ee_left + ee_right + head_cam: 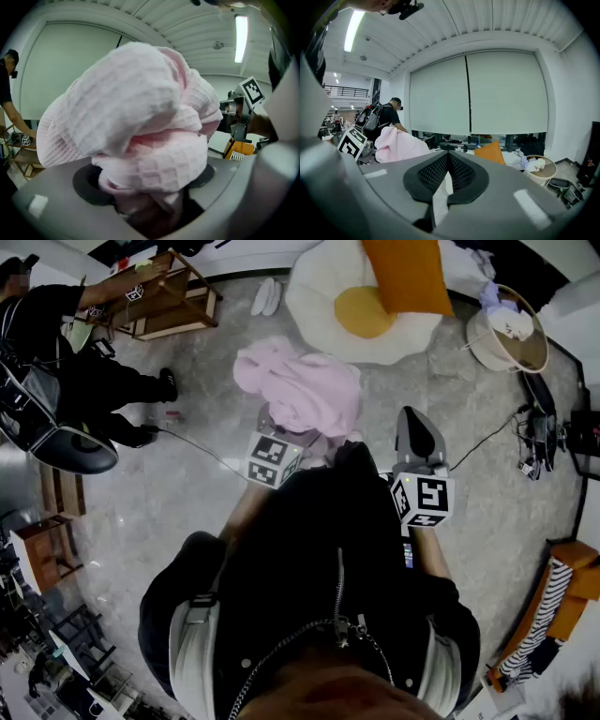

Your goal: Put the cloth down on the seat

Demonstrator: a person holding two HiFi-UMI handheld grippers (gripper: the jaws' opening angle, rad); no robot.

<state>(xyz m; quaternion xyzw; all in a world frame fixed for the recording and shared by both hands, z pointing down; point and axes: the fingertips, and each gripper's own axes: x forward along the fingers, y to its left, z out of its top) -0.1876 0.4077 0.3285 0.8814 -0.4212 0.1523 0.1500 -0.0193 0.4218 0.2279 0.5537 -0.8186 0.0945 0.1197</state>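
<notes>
Our left gripper [149,199] pinches the pink cloth [300,385]; the seat [312,292] lies straight ahead, beyond it. Our right gripper [448,174] is pressed together, empty.

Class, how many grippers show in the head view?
2. The left gripper at centre, gripping the cloth; right gripper just right of it, shut and empty. None seems hidden.

The pink cloth [136,112] hides where the left tool [150,187] seemingly grips it.
</notes>
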